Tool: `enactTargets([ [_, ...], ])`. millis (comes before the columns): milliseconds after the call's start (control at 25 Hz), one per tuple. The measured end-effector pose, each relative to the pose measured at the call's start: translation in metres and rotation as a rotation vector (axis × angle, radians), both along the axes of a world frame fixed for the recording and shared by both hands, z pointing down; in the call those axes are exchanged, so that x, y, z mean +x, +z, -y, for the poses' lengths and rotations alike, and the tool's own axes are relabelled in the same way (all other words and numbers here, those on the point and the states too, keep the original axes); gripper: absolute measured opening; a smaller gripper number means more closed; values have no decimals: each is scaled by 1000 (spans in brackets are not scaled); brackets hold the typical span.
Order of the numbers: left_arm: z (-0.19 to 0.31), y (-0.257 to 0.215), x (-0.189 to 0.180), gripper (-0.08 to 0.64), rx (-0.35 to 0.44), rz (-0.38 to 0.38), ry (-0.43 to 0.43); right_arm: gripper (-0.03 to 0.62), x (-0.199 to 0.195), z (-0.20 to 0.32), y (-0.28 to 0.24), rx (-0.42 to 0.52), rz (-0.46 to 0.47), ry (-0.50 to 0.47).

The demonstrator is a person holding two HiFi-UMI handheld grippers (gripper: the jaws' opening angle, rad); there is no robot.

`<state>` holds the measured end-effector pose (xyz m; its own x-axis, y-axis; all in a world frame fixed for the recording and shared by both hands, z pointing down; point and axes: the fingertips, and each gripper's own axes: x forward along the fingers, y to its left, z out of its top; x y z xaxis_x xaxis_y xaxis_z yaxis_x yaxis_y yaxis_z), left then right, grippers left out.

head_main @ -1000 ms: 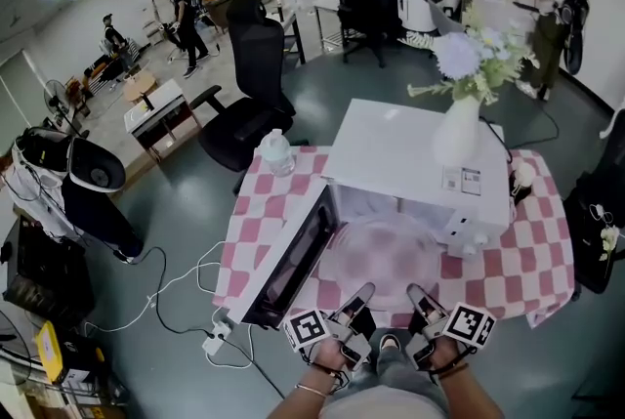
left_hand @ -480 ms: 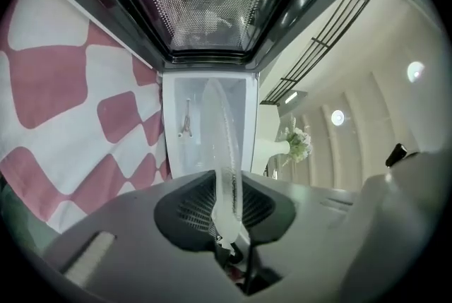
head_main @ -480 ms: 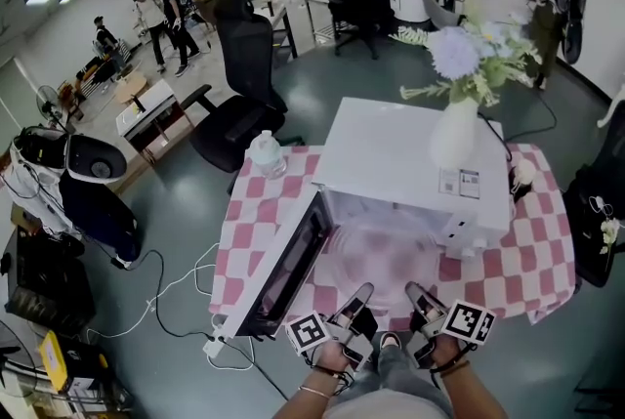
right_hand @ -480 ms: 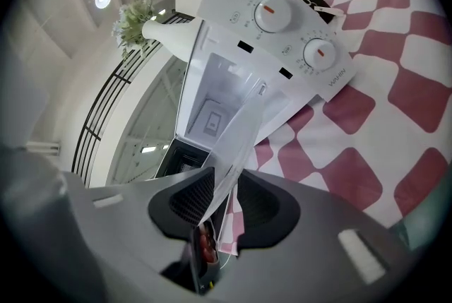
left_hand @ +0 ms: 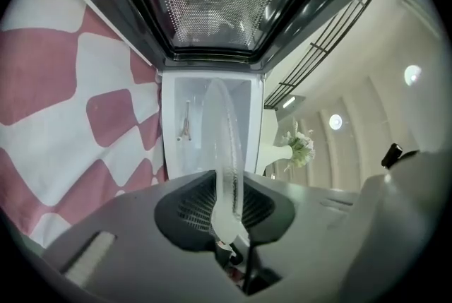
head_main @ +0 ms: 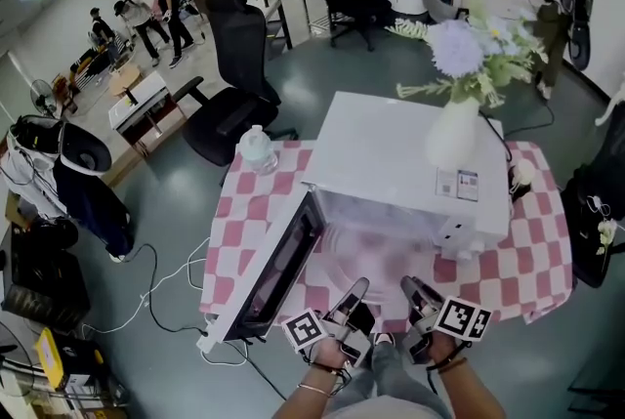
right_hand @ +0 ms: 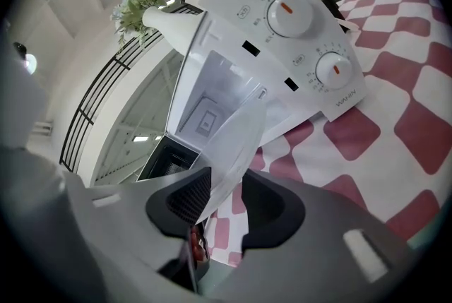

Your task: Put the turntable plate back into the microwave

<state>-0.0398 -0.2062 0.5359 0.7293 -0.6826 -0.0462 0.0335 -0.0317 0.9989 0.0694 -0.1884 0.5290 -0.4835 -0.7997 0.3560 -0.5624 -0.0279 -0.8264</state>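
Turntable plate (head_main: 379, 251) heads home: the clear glass disc, seen edge-on from both grippers, reaches ahead of them into the mouth of the white microwave (head_main: 391, 148). It sits deeper than a second ago, when more of it hung over the checked cloth (head_main: 532, 261). Left of my left gripper (head_main: 355, 290), the door (head_main: 278, 266) stands swung wide. That gripper is clamped on the plate's near rim. My right gripper (head_main: 416, 290), just beside it with the dials (right_hand: 286, 12) ahead and to its right, is opening its jaws. The rim lies between them, leaning on one pad with a gap at the other. I judge the plate is close to being set down inside, and the left grip alone carries it until then.
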Motion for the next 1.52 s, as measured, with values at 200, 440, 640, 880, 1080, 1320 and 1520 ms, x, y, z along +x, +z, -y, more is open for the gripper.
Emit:
enactTargets([
  [200, 3, 1, 4, 49, -6, -14, -19, 138, 5, 2, 0, 11, -23, -1],
  [440, 7, 5, 2, 49, -12, -12, -43, 155, 18, -1, -4, 22, -37, 13],
  [640, 11, 5, 2, 51, -1, -4, -48, 153, 38, -11, -8, 21, -141, 70],
  [880, 15, 3, 6, 51, 5, 2, -42, 150, 63, -20, -15, 40, -352, 106],
  [1080, 20, 3, 6, 51, 6, 2, -50, 85, 74, -26, -25, 67, -542, 119],
  [1320, 24, 1, 7, 52, 10, -8, -56, 9, 82, -36, -26, 42, -651, 127],
  [1520, 28, 5, 9, 52, 10, 7, -46, 9, 85, -42, -25, 39, -707, 129],
])
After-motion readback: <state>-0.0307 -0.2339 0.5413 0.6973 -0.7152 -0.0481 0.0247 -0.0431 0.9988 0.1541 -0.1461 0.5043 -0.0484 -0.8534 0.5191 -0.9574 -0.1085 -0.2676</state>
